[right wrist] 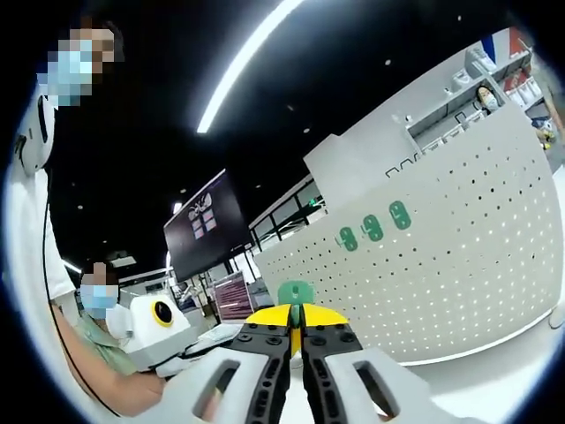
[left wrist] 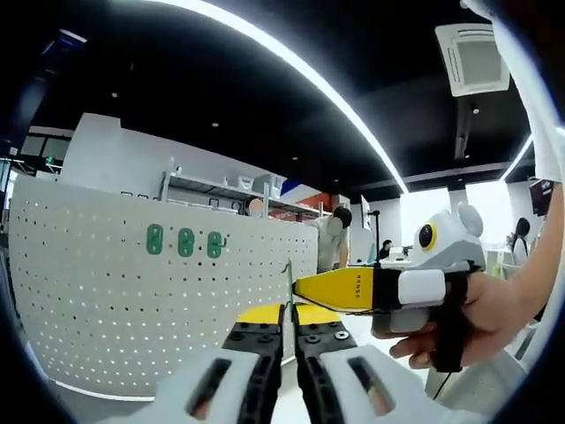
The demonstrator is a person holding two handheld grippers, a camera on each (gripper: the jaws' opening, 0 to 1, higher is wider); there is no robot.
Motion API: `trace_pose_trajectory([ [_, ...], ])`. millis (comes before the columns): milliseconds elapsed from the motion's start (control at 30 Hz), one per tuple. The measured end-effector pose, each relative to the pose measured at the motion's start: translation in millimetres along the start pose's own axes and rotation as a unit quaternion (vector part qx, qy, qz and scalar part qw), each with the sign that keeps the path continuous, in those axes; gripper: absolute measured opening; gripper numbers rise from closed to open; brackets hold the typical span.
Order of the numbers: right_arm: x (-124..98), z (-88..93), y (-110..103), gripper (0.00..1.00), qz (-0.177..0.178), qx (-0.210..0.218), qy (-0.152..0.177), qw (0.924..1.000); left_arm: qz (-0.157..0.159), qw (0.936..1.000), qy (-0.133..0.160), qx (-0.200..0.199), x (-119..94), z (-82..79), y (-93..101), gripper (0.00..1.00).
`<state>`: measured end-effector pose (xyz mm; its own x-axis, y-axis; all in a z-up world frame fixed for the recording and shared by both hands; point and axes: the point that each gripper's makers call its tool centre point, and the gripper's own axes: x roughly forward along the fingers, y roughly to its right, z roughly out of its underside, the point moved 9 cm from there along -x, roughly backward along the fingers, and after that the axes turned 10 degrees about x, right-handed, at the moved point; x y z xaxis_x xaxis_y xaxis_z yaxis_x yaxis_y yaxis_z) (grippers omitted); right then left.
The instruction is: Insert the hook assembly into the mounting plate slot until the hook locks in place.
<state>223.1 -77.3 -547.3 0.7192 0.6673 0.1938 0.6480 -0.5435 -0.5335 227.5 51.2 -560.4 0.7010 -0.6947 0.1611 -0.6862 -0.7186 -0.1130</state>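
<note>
A white pegboard stands at the left, with three green hooks mounted on it. My left gripper is shut on a thin green hook piece, seen edge-on and rising between its yellow tips. My right gripper comes in from the right, held by a hand, with its yellow tips against that piece. In the right gripper view the pegboard with the mounted hooks lies to the right. The green hook piece faces me just beyond my right gripper, whose jaws stand together. The left gripper's body is at lower left.
A person's hand holds the right gripper. Two people stand at the left in the right gripper view. More people and shelves lie behind the pegboard. A dark screen hangs further back.
</note>
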Motion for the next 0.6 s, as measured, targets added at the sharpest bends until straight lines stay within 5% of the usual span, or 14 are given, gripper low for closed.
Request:
trace_pose_trajectory([
  [233, -2.1, -1.3, -0.5, 0.00, -0.002, 0.001, -0.001, 1.0000, 0.015, 0.9999, -0.007, -0.002, -0.6, -0.1, 2.1, 0.09],
  [333, -1.6, -1.7, -0.3, 0.00, -0.004, 0.002, -0.002, 1.0000, 0.014, 0.9997, -0.019, 0.006, -0.5, 4.5, 3.9, 0.34],
  [600, -3.4, -3.2, 0.2, 0.00, -0.004, 0.000, -0.004, 1.0000, 0.004, 0.9987, -0.050, -0.004, -2.9, 13.5, -2.2, 0.60],
])
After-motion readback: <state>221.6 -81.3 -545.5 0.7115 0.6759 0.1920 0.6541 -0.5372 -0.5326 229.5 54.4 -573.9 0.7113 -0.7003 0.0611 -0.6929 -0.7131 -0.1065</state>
